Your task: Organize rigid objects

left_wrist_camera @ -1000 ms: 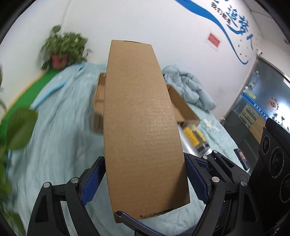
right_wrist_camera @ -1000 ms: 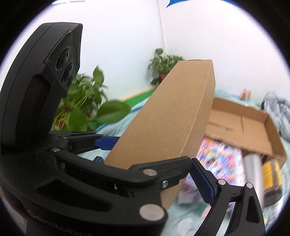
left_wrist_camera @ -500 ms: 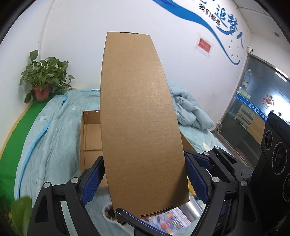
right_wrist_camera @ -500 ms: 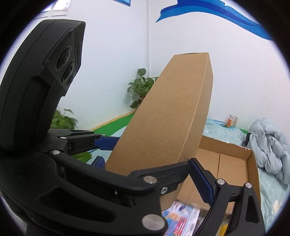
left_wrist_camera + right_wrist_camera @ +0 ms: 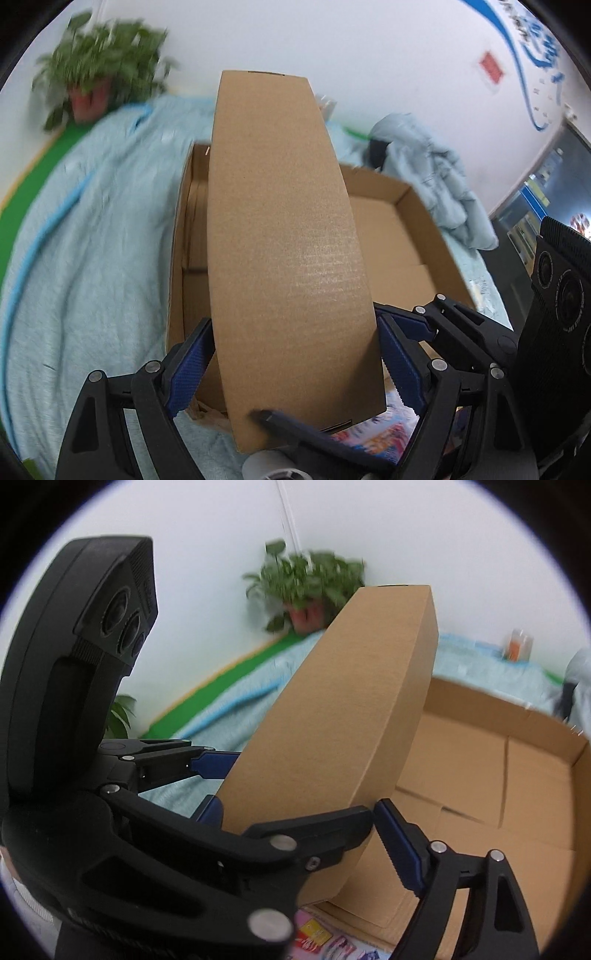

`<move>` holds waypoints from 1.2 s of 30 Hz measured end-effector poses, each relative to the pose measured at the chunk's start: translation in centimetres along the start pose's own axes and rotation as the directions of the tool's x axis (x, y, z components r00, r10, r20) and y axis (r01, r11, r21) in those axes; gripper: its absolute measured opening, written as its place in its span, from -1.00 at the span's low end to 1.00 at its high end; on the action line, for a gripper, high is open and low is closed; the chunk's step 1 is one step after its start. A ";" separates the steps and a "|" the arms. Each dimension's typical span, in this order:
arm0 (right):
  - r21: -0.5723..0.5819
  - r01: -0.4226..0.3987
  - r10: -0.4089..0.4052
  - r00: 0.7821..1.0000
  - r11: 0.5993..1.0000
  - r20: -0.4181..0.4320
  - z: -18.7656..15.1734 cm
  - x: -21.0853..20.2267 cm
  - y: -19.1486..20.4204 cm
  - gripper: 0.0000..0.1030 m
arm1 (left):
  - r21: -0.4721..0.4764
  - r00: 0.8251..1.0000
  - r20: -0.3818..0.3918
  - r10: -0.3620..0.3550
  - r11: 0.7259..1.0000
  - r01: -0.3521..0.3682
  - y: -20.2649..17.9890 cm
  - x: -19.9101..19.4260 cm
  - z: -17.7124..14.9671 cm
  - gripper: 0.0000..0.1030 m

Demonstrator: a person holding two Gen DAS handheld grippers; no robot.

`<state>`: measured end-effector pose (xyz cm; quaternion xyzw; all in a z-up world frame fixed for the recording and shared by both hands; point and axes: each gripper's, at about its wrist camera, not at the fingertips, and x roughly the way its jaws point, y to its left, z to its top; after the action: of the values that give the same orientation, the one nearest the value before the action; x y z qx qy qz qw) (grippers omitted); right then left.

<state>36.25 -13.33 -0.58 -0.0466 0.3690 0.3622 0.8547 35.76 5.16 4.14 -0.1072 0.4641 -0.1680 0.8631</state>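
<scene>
A long closed brown cardboard box is held upright and tilted over a large open cardboard box on the light blue blanket. My left gripper is shut on its lower end, blue pads on both sides. In the right wrist view the long box leans over the open box, with the left gripper's body beside it. My right gripper reaches around the long box's bottom edge; whether its pads press it is unclear.
A potted plant stands at the back left by the wall. A crumpled grey-blue garment lies behind the open box. A colourful magazine and a white cylinder lie in front of it. A can stands far back.
Both grippers have carried the long box forward and lower; it now hangs over the open box's interior, which fills more of both views.
</scene>
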 end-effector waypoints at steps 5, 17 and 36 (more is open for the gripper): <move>0.063 -0.057 0.062 0.994 0.996 -0.090 -1.0 2.9 -1.6 0.43 | -0.053 0.997 -0.072 0.011 0.998 -0.015 1.5 3.2 -0.7 0.62; 0.247 -0.106 0.166 0.958 0.963 -0.234 -3.5 6.0 -4.5 0.12 | -0.098 0.994 -0.094 0.050 0.993 -0.059 4.2 6.0 -1.5 0.49; 0.351 -0.130 0.220 0.948 0.927 -0.231 -3.8 6.9 -3.8 0.10 | -0.067 0.992 0.075 0.100 0.993 -0.095 4.4 -1.0 -4.7 0.22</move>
<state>39.64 -13.39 -8.65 0.0831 0.5385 0.3609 0.7569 32.19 9.47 0.81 -0.1183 0.4397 -0.1065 0.8839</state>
